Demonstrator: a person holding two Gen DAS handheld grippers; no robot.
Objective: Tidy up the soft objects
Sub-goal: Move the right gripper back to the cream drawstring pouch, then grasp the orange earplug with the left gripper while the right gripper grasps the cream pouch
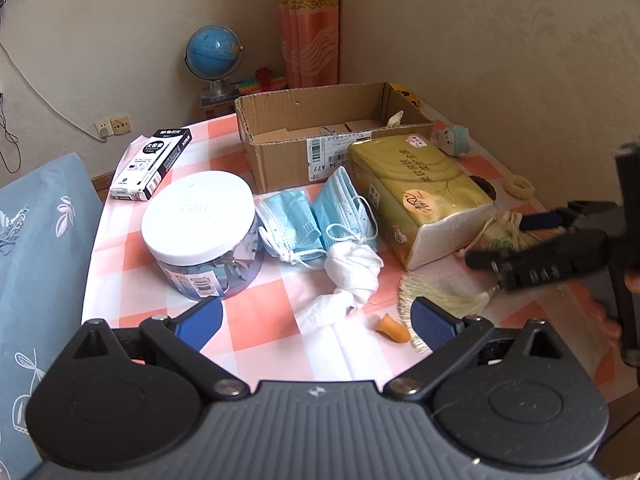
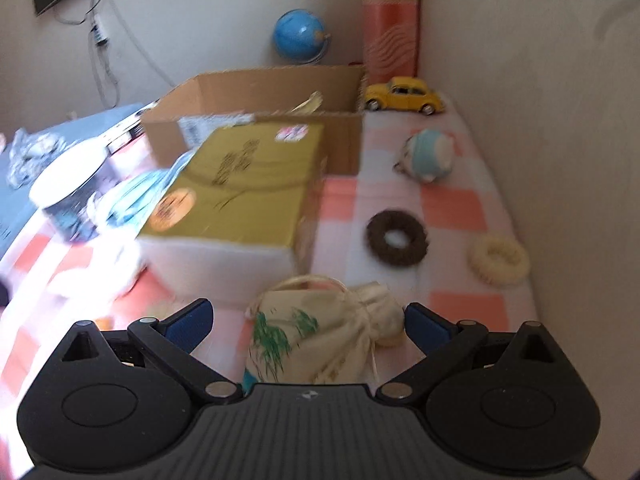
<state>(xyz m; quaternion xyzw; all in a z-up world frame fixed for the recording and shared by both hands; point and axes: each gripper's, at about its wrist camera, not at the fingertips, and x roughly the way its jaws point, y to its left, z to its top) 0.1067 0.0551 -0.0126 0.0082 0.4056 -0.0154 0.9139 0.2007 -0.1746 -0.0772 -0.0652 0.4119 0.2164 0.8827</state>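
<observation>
Clearly the drawstring pouch between the wide-open fingers of the right tool is light and limp, best pinched at its gathered neck.

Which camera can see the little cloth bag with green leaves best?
The right wrist view: the cloth bag sits close, between the open right hand-held gripper fingers. In the left wrist view, the bag is small and partly hidden.
</observation>
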